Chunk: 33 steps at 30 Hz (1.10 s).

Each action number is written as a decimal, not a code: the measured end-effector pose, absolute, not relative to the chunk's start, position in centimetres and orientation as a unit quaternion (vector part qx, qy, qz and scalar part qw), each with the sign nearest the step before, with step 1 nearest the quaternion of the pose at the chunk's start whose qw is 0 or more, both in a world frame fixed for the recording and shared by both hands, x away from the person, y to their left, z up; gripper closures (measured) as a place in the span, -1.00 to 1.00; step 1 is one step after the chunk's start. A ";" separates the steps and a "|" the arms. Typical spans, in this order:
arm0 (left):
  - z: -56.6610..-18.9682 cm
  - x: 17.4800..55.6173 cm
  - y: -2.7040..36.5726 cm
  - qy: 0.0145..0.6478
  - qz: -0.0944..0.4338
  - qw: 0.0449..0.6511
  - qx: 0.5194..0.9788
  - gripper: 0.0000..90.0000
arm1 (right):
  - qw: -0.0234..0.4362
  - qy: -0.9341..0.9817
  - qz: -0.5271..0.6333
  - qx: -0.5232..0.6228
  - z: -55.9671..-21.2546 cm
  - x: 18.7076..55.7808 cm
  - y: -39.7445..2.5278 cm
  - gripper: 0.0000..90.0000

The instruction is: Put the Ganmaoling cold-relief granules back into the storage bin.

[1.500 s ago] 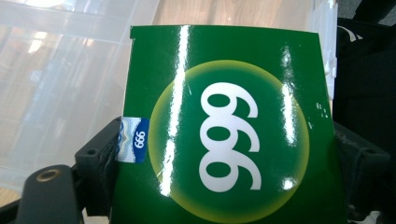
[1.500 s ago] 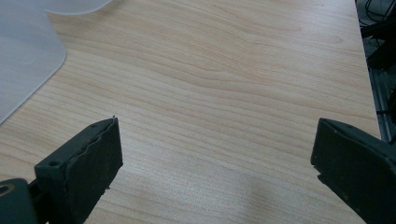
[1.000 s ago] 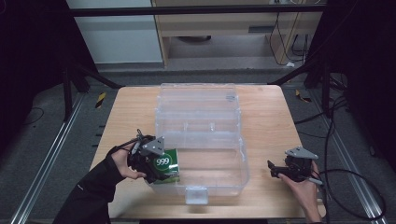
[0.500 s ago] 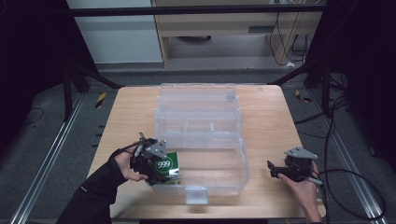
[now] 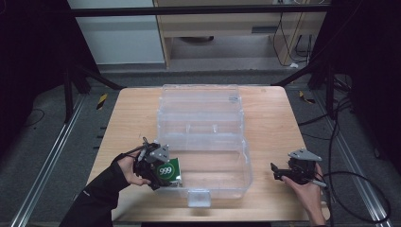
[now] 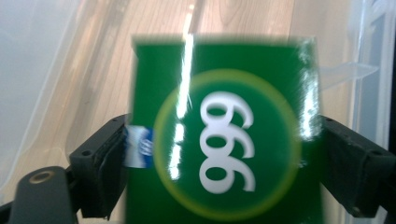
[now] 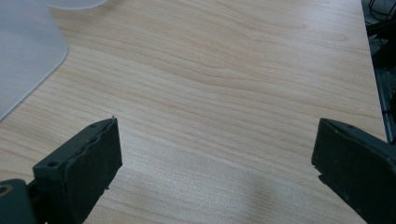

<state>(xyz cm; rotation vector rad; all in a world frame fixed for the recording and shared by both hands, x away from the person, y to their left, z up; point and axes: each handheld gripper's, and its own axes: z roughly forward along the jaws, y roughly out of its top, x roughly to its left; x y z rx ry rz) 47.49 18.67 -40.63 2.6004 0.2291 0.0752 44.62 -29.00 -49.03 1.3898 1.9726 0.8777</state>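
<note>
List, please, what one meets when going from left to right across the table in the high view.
left gripper → green box held between its jaws → clear plastic bin → right gripper

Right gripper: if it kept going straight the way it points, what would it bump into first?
Probably the clear plastic box. The right gripper points left across bare table toward the box's side wall, though its slight downward tilt might touch wood first.

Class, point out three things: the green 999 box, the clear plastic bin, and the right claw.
green 999 box (image 6: 224,140), left gripper view, on its printed circle.
clear plastic bin (image 5: 198,198), high view, on its front latch.
right claw (image 5: 275,171), high view, between its fingertips.
</note>
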 end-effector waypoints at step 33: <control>-37.5 46.0 27.7 0.268 0.125 0.361 0.884 -0.49 | 0.279 0.731 0.333 0.526 -48.9 44.5 -29.1 -0.94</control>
